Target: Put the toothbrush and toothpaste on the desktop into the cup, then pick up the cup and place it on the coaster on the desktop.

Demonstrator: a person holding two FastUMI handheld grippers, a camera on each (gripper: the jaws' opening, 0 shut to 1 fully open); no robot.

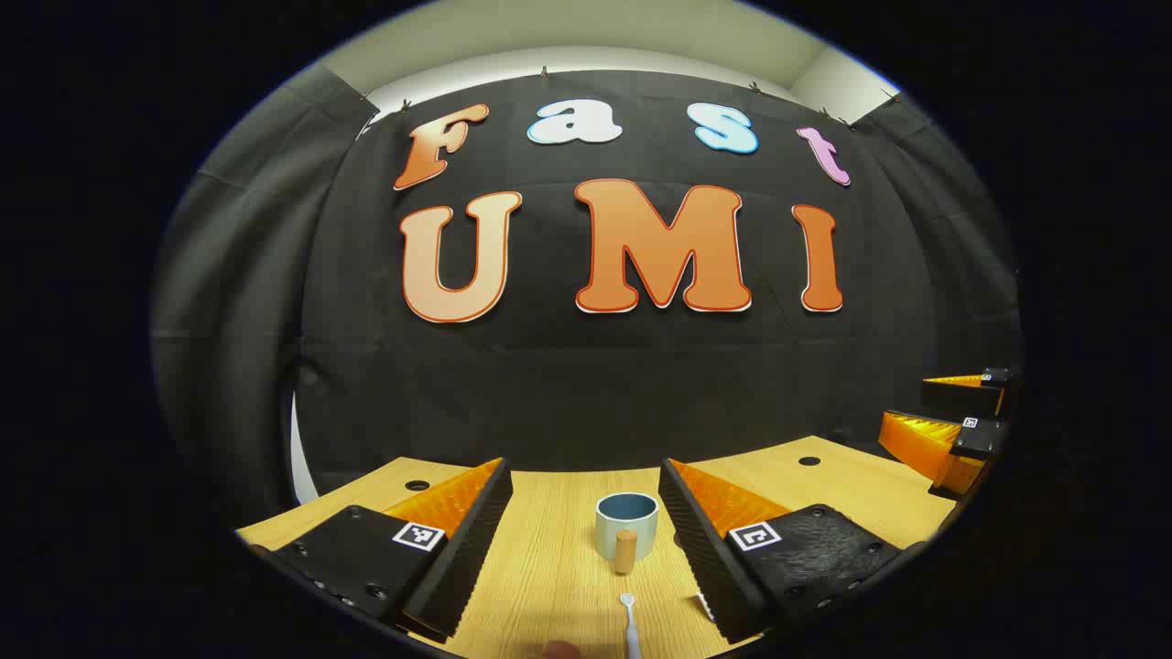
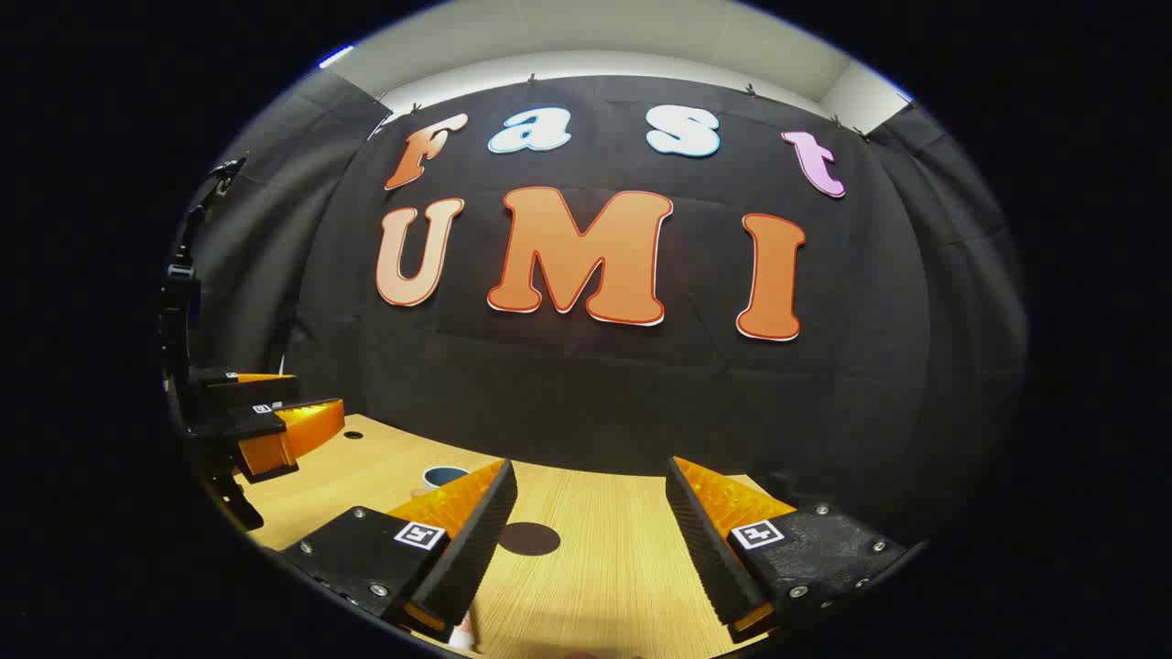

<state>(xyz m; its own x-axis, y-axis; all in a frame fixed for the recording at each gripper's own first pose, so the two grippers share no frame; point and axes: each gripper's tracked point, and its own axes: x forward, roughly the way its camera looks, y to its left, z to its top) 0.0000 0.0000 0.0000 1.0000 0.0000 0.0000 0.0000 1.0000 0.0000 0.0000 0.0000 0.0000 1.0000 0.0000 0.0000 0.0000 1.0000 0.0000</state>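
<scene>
Wooden desk [image 1: 549,567] carries all the task's things, none of them moved into place yet by the look of it. In the left gripper view the cup [image 1: 627,523] stands upright between the spread fingers of the left gripper [image 1: 586,540], farther off and untouched; it is pale outside, blue inside, with a stubby wooden handle facing the camera. It looks ceramic, so I judge it fairly heavy, stiff, smooth and breakable, best taken across the rim and wall or by the handle, with a firm squeeze. Nearer the camera lies the toothbrush [image 1: 629,622], white head toward the cup, thin and light, likely to roll or pivot, so a pinch on the middle of the handle seems safest. In the right gripper view the right gripper [image 2: 591,540] also has its fingers wide apart with nothing between them but desk, and the dark round coaster [image 2: 529,538] lies flat just ahead. A white and red scrap at the bottom edge may be the toothpaste [image 2: 463,631]; too little shows to be sure. If a tube, it would be soft and yielding. Small square markers sit on the fingers; no brand or label can be read on the cup or brush.
</scene>
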